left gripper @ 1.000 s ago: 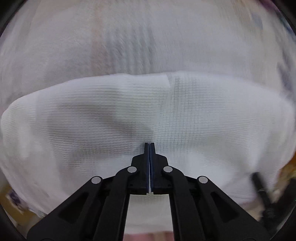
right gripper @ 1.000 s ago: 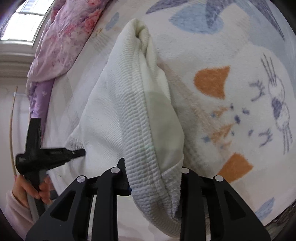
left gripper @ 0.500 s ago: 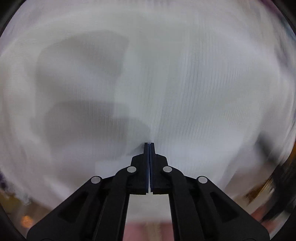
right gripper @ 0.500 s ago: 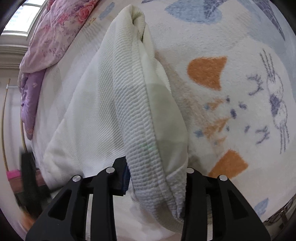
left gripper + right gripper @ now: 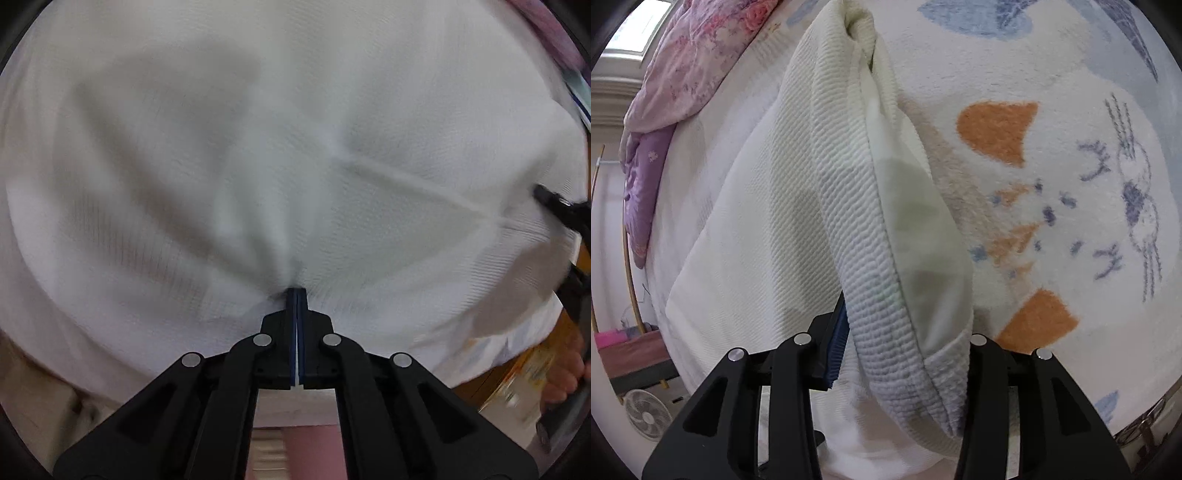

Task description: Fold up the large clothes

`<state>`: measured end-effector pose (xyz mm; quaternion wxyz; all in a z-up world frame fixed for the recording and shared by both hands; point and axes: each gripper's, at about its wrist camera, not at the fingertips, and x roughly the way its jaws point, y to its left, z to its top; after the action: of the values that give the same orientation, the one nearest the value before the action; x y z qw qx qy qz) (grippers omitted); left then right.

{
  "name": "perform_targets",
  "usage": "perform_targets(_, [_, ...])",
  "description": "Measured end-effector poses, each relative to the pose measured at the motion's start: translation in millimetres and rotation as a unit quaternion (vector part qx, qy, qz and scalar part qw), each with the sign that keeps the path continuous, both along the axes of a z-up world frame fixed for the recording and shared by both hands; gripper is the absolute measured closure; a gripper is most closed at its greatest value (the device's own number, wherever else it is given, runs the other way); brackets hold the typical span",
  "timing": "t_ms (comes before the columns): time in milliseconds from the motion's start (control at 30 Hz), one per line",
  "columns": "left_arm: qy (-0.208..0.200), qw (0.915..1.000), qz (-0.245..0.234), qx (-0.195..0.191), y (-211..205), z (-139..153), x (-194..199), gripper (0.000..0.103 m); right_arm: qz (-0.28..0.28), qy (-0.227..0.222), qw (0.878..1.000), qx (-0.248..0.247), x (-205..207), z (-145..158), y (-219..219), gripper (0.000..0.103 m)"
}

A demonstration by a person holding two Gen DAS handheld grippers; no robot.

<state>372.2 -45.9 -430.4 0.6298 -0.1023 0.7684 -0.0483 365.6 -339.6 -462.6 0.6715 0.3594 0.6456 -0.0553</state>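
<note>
Cat-print blanket (image 5: pixel 1052 184), floral quilt (image 5: pixel 690 70), fan (image 5: pixel 646 417)

My left gripper (image 5: pixel 296 295) is pinched tight on the white cloth (image 5: pixel 295 147), which fills nearly all I see and puckers where I hold it. At the right edge, my other gripper (image 5: pixel 565 214) meets the cloth, blurred.

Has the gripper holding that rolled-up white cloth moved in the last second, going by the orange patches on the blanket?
Yes, slightly. In the right wrist view the orange patch sits a little lower and further left, so the right gripper, clamped on the white garment, edged forward and rightward.
</note>
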Motion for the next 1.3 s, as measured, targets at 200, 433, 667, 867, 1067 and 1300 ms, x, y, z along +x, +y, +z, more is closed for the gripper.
perform_targets(200, [-0.116, 0.9928, -0.025, -0.011, -14, 49, 140, 0.103, 0.01, 0.007, 1.0, -0.005, 3, 5, 2, 0.063])
perform_targets(433, [-0.062, 0.9939, -0.086, 0.029, -33, -31, 214, 0.1, -0.01, 0.005, 1.0, 0.009, -1, 2, -2, 0.063])
perform_targets(667, [0.051, 0.9944, -0.092, -0.002, -6, -28, 162, 0.102, -0.011, 0.012, 1.0, 0.024, -3, 2, -4, 0.063])
perform_targets(867, [0.016, 0.9985, -0.05, 0.016, 16, -20, 85, 0.102, -0.015, 0.025, 0.999, 0.019, -9, 1, -1, 0.063])
perform_targets(1067, [0.02, 0.9975, -0.057, 0.037, 36, -25, -23, 0.102, 0.014, 0.021, 1.0, 0.004, -11, -2, 5, 0.062])
perform_targets(1300, [-0.035, 0.9978, -0.055, 0.015, 66, 0, -56, 0.103, 0.063, 0.003, 0.998, 0.007, 5, -27, 12, 0.011])
